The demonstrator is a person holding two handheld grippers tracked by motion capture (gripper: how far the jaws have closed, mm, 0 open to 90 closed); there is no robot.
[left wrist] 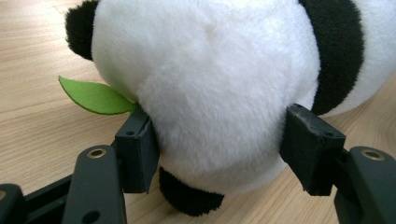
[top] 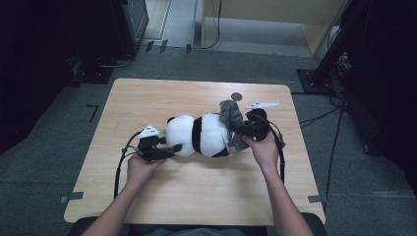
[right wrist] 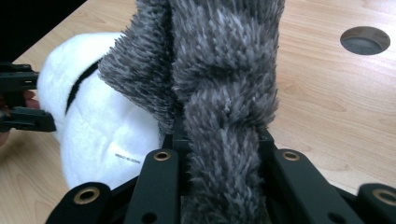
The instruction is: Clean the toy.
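Note:
A black-and-white panda plush (top: 204,135) lies on its side on the wooden table (top: 196,191), head toward the left. My left gripper (top: 167,151) is shut on its white head (left wrist: 219,88); both pads (left wrist: 137,149) press into the fur. A green felt leaf (left wrist: 95,95) sticks out beside the head. At the plush's other end a grey furry cloth (top: 230,118) drapes over the body. My right gripper (top: 247,130) is shut on a bunched fold of that cloth (right wrist: 224,93), lifted a little off the table. The white body (right wrist: 102,135) lies behind the cloth.
A small white object (top: 262,104) lies near the table's far right edge. A round grey cable hole (top: 237,96) sits close to it, and is also in the right gripper view (right wrist: 364,40). Dark equipment and cables stand on the floor around the table.

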